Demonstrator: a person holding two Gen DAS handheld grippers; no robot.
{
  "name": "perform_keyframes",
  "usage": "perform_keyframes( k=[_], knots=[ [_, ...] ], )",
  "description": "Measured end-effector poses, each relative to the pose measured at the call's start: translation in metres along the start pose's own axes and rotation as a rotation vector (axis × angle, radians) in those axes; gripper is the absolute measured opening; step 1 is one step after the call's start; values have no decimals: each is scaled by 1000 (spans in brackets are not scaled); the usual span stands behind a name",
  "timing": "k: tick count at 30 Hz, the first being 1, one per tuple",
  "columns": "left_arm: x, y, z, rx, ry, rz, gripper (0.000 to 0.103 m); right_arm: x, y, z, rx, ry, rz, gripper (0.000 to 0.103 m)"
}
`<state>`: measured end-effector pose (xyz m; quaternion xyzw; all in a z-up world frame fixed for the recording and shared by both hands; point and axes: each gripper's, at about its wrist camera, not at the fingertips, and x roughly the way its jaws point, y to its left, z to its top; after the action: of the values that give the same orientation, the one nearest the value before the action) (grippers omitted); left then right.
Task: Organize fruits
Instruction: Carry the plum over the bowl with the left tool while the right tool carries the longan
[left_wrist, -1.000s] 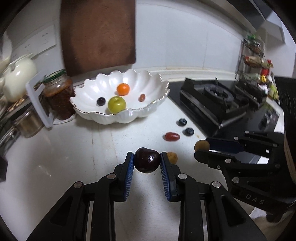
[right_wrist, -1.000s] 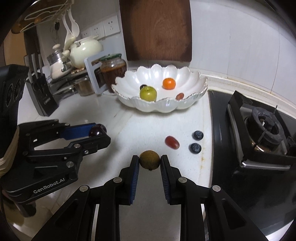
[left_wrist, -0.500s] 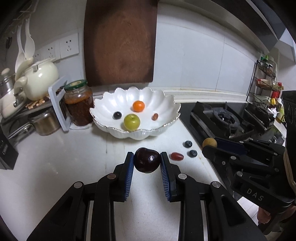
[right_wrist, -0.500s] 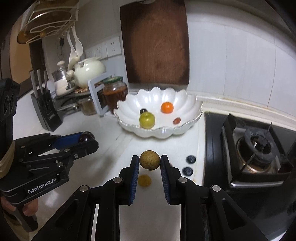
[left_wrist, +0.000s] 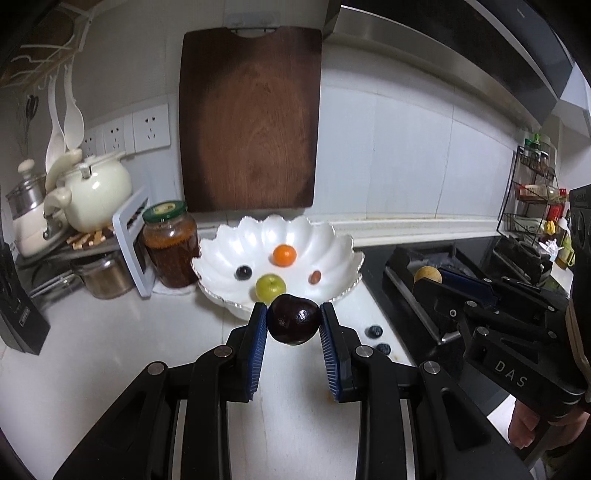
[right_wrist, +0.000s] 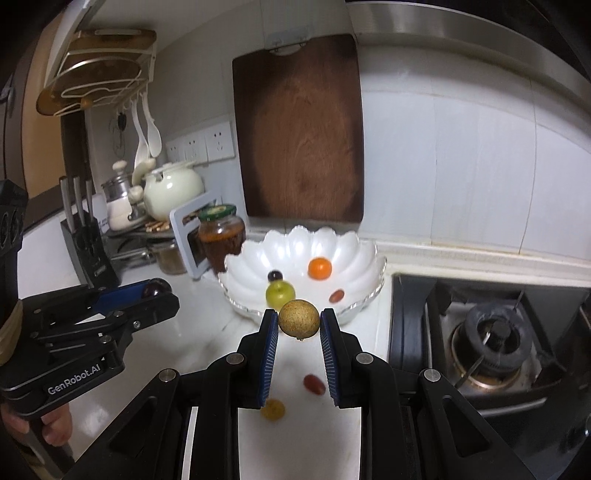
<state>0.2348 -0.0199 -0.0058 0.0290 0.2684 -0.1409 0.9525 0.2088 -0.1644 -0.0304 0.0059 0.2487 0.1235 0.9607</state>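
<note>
Both grippers loaded, lifted off counter. Left gripper (left_wrist: 294, 323) pinches dark plum (left_wrist: 294, 319); right gripper (right_wrist: 298, 323) pinches tan longan (right_wrist: 299, 318). Scalloped white bowl (left_wrist: 334, 236) dead ahead of both, slightly below; neither clearly nearer. Only right view shows loose red grape tomato (right_wrist: 314, 384) + yellow fruit (right_wrist: 272, 409); left view shows blueberries (left_wrist: 375, 331).

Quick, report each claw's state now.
Left claw: closed on the dark plum.
Right claw: closed on the tan round fruit.
</note>
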Motion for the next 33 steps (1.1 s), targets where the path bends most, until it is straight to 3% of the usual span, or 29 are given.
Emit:
perform_keyframes(
  k=[21,33],
  knots=[
    [18,7,51,-35,-68,53,29,15,-8,49,-35,-106,-38,25],
    [41,16,78,-43,-79,58,29,43,-13,76,-48,-105,-40,25]
  ],
)
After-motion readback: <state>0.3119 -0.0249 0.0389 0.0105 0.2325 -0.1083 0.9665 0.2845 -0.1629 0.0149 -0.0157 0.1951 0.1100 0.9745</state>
